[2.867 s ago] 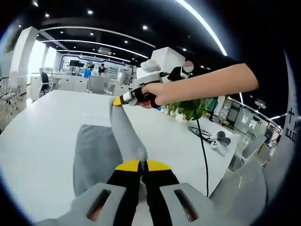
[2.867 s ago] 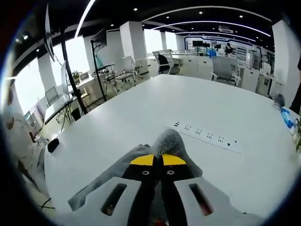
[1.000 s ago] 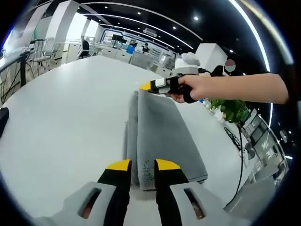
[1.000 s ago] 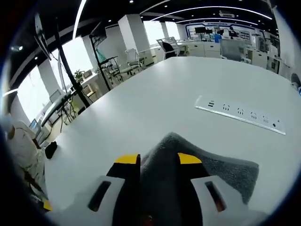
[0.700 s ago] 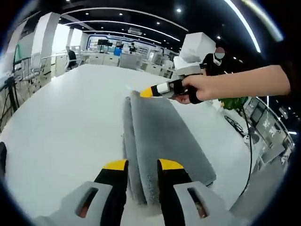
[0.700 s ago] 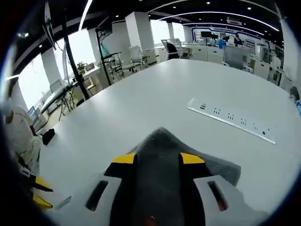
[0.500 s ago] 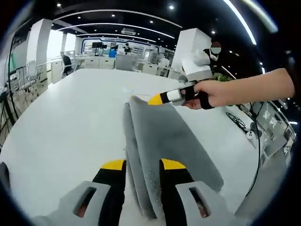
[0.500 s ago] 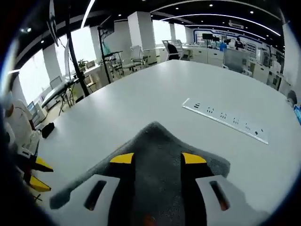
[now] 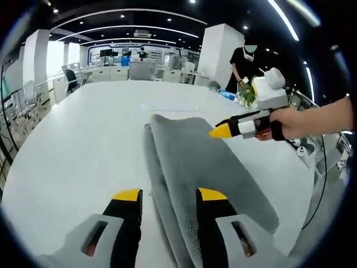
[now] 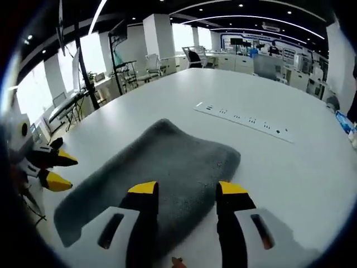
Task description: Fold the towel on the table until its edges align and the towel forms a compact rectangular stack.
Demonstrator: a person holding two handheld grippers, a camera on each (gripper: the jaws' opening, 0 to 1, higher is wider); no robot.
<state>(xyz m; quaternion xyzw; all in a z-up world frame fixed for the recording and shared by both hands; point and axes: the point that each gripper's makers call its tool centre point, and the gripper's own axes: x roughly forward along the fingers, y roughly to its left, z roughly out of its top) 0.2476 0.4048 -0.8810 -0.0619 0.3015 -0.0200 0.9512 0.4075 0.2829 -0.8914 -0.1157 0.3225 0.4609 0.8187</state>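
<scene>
Our left gripper (image 9: 164, 195) and right gripper (image 10: 186, 189) hang spread, empty — the folded grey terry towel (image 10: 150, 167) lies released mid-way on the white table (image 10: 268, 167).

A broad white worktop (image 10: 290, 167) carries a folded grey towel (image 10: 162, 164) and, farther off, what looks like a white power strip (image 10: 242, 120).

The desk (image 10: 290, 167) lies bare around the folded towel (image 10: 162, 167); a power strip (image 10: 242, 120) toward the far edge is the sole obstacle.
</scene>
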